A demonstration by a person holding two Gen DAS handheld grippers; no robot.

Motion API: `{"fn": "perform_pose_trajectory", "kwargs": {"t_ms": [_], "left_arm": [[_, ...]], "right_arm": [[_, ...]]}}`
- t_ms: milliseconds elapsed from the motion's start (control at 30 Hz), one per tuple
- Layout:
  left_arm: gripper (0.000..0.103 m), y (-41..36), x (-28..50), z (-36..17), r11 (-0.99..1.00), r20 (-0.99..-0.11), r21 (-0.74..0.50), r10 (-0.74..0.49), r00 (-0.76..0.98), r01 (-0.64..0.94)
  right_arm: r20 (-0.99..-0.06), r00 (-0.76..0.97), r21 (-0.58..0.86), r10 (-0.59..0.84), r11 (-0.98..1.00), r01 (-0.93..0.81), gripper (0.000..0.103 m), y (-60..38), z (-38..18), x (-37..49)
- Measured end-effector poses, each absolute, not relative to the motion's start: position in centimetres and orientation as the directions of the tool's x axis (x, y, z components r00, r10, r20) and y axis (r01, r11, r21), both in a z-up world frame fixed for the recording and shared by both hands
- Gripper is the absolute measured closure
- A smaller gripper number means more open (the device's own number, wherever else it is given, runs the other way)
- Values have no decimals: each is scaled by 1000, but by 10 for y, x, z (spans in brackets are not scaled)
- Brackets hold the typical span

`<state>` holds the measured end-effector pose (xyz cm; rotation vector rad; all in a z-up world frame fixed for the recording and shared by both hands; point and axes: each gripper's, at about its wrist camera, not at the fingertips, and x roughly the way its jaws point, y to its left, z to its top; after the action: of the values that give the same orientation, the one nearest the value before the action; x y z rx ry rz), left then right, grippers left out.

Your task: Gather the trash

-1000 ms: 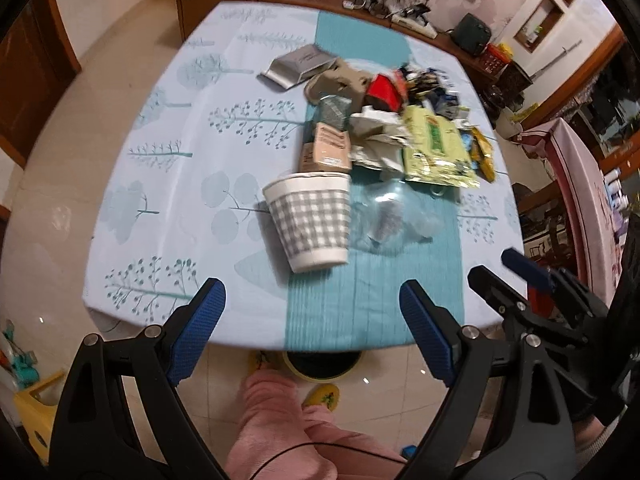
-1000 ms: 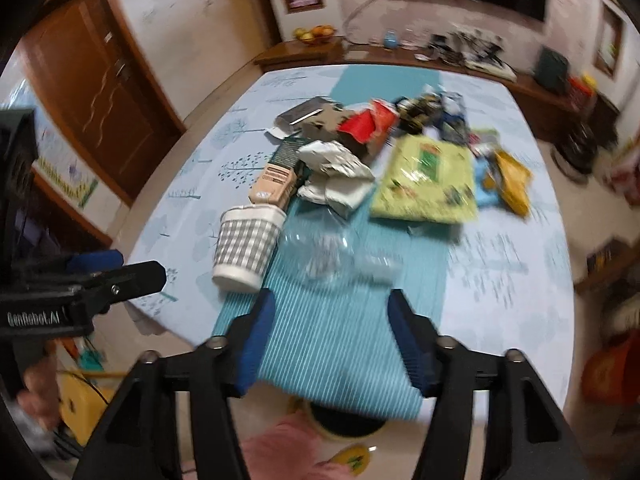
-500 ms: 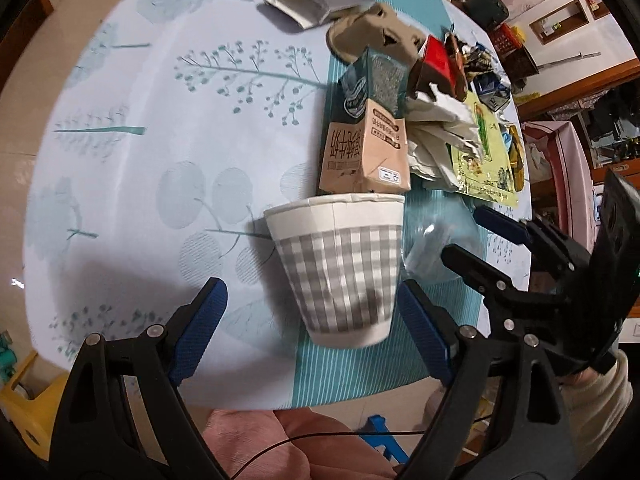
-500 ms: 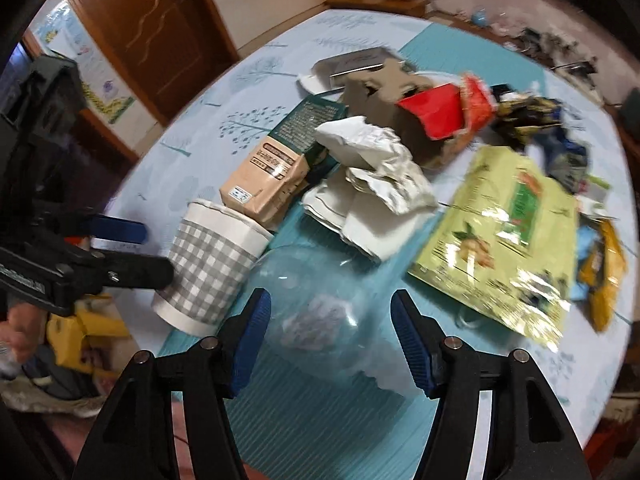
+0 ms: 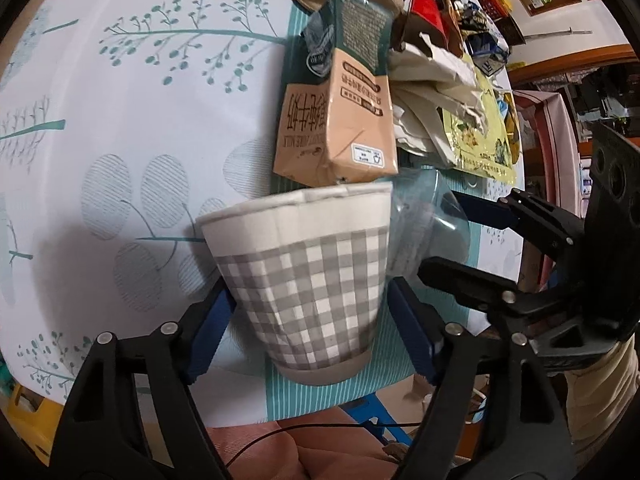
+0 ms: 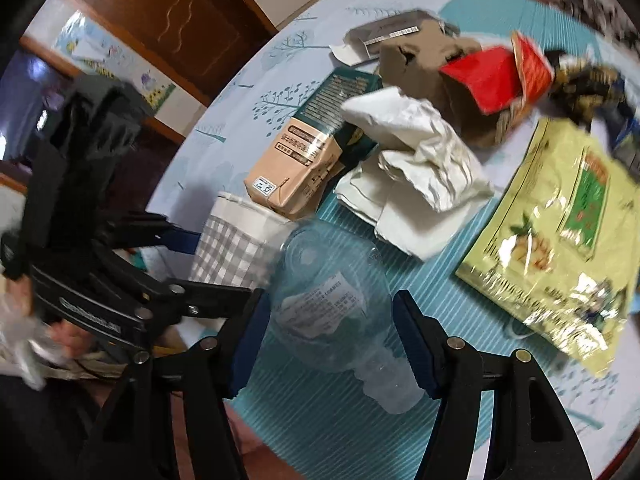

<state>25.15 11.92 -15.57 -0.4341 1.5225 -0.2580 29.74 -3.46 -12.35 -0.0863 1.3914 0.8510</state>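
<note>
Straddling the checked cup [image 5: 308, 284], our left gripper [image 5: 310, 328] gapes, gripping nothing. Our right gripper [image 6: 332, 344], likewise spread and empty-handed, brackets the clear bottle [image 6: 328, 312], neck toward us.

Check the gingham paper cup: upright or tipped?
Upright. The gingham paper cup stands on its narrow base, wide rim up, between the open left tool's fingers. Contents cannot be seen.

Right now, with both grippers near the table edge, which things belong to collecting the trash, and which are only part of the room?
For the job:
- checked paper cup, between the open left gripper fingers
- clear plastic bottle, between the open right gripper fingers
- milk carton
- crumpled white paper
- yellow snack bag
- red packet

Just there:
- tablecloth
- wooden door
</note>
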Motion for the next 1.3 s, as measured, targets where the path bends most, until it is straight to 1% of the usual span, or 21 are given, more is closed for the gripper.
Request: {"fn": "perform_pose_trajectory", "kwargs": {"t_ms": [67, 200, 300, 333, 467, 700, 833, 1033, 1167, 1300], "left_arm": [[34, 119, 251, -155, 900, -904, -427, -423, 54, -93], [35, 115, 252, -156, 896, -901, -434, -430, 63, -89], [37, 121, 252, -154, 893, -897, -441, -435, 71, -94], [39, 125, 251, -152, 891, -895, -445, -439, 75, -94], [42, 128, 249, -146, 894, -895, -444, -438, 87, -69], [43, 130, 238, -129, 896, -891, -445, -441, 108, -7], [43, 130, 227, -113, 897, -888, -441, -442, 132, 36], [43, 118, 200, -70, 909, -884, -401, -417, 211, 114], [43, 107, 166, -34, 918, -870, -372, -397, 291, 139], [43, 91, 123, -9, 932, -856, -334, -362, 369, 139]], "right_arm": [[-870, -76, 443, 487, 706, -553, 38, -36, -127, 303], [-847, -104, 493, 521, 697, -520, 37, -38, -133, 308], [-853, -122, 490, 508, 698, -522, 37, -31, -141, 306], [-854, -121, 487, 506, 695, -529, 39, -27, -141, 306], [-870, -36, 424, 491, 711, -561, 43, -22, -131, 292], [-868, 75, 390, 491, 767, -509, 45, -29, -103, 261], [-856, 129, 399, 500, 799, -450, 45, -42, -89, 244], [-822, 221, 426, 524, 825, -372, 45, -69, -50, 204], [-804, 265, 442, 533, 832, -334, 45, -82, -25, 171], [-793, 294, 450, 535, 837, -310, 45, -98, -6, 126]]}}
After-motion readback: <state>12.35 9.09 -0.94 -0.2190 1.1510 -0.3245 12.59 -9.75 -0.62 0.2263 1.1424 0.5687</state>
